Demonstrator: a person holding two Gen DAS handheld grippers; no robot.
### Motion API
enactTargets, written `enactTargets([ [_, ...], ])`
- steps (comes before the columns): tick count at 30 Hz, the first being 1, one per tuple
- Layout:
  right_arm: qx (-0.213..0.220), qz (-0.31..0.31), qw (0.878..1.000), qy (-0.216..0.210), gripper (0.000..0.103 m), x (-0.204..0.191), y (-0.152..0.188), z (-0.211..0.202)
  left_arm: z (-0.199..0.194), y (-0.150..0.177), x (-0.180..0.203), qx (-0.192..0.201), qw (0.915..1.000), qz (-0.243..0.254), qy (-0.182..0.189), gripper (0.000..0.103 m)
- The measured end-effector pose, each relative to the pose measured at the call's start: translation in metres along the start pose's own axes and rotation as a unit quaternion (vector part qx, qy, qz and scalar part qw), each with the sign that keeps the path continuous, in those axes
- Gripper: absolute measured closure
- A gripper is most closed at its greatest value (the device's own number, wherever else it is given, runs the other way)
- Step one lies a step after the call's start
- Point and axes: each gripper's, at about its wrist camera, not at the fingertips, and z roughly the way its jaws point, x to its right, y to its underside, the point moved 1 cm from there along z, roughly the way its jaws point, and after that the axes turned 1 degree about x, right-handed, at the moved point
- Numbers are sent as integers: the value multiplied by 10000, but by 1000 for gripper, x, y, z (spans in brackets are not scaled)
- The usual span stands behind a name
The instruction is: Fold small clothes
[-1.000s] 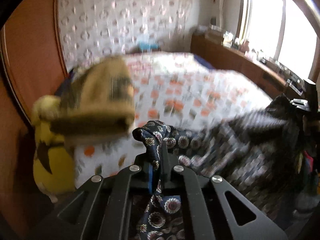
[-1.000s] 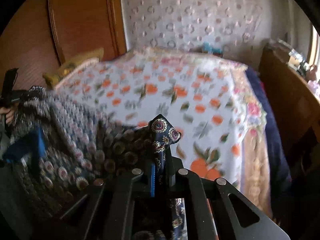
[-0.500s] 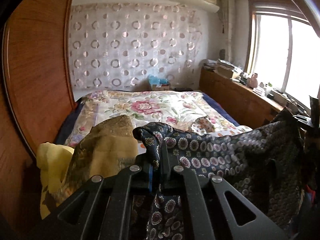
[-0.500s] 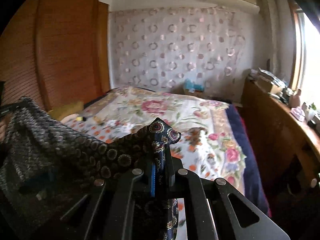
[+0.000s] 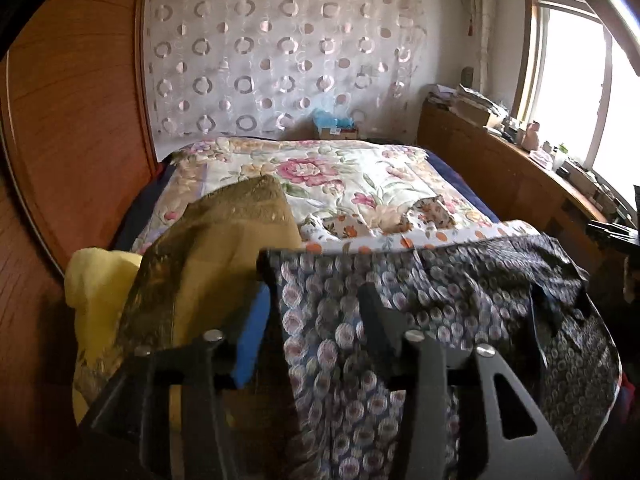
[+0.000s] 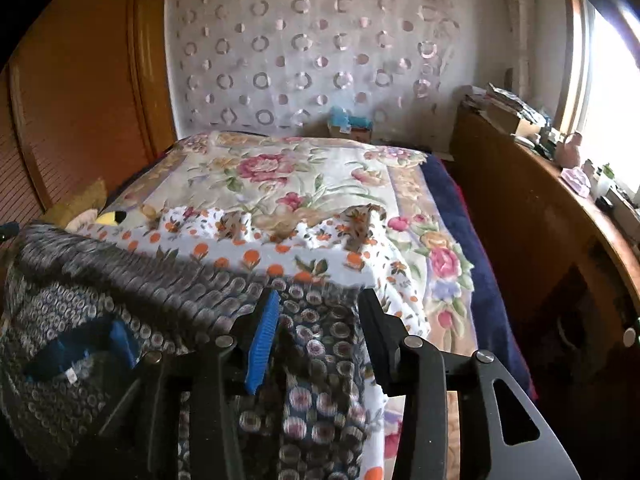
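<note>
Dark patterned garment (image 5: 440,300) draped lengthwise left-to-right across the bed's (image 5: 320,168) near edge, both grippers' fingers (image 5: 252,336) (image 6: 262,340) spread wide, empty.

No legible text, labels or numbers; small white tag (image 6: 71,376) inside dark garment (image 6: 120,292) too blurred.

A: Daylight pouring in from the window (image 5: 576,80) at right, blown out white.
B: Glare, yes! Left side dimmer, corners black, edges bowed by fisheye.
A: And the patterned cloth (image 6: 120,280) down low smears with motion blur.
</note>
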Motion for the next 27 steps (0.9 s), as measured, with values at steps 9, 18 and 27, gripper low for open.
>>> enactTargets([
  [9,-185,-207,9996,67,59,-9,33,-21,-34,47,2,78,9999,16,-105,35],
  [18,-756,-194,9968,196,59,-22,33,7,-36,77,-5,-35,9996,-36,-270,35],
  [27,-948,-243,9948,264,96,-20,30,19,-16,87,3,-236,9995,80,-190,41],
])
